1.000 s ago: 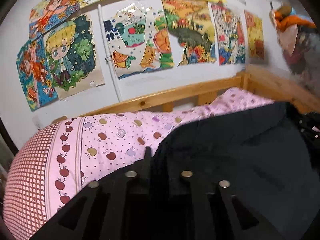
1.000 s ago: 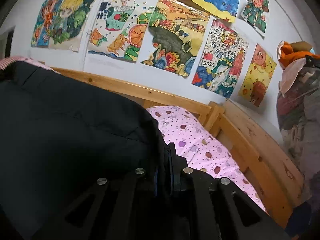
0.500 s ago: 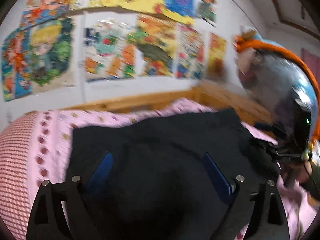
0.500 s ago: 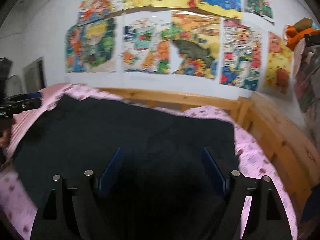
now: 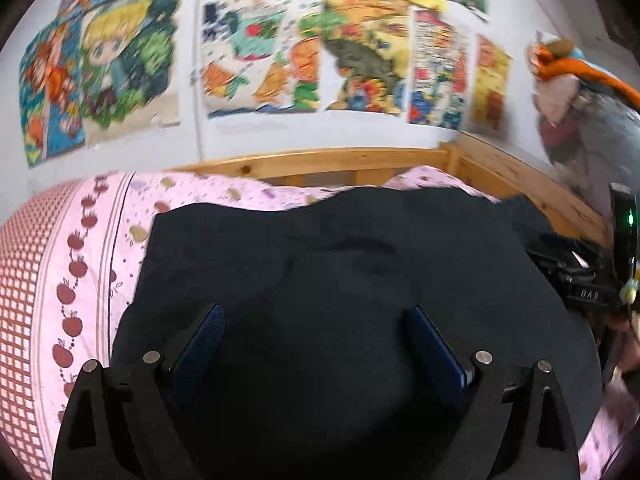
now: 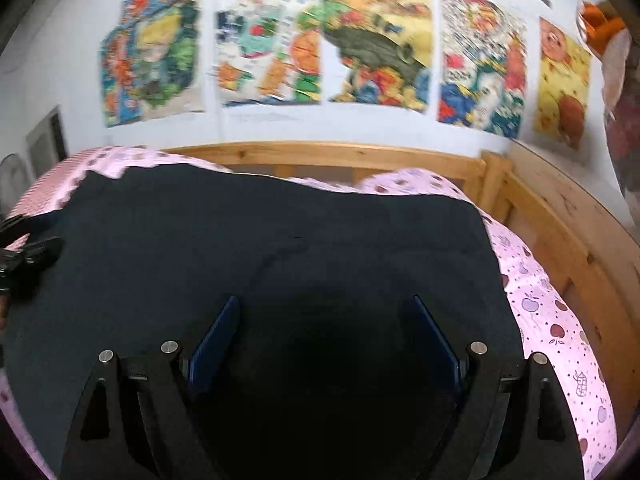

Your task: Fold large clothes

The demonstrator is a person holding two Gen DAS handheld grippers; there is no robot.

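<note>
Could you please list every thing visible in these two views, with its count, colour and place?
dark garment: one, black, spread flat on the bedsheet.
bedsheet: one, pink with an apple print, under the garment.
bed frame: one, light wood, along the wall and the right side.
drawings: many, colourful, taped on the white wall.
bundle of clothes: one, orange and grey, far right.
left gripper: one, black with blue pads, open above the garment.
right gripper: one, black with blue pads, open above the garment.

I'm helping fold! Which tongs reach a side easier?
Left tongs, probably. Like the right tongs, just opened, empty; but their side of the black clothes has spare pink sheet, not a wooden rail.
</note>
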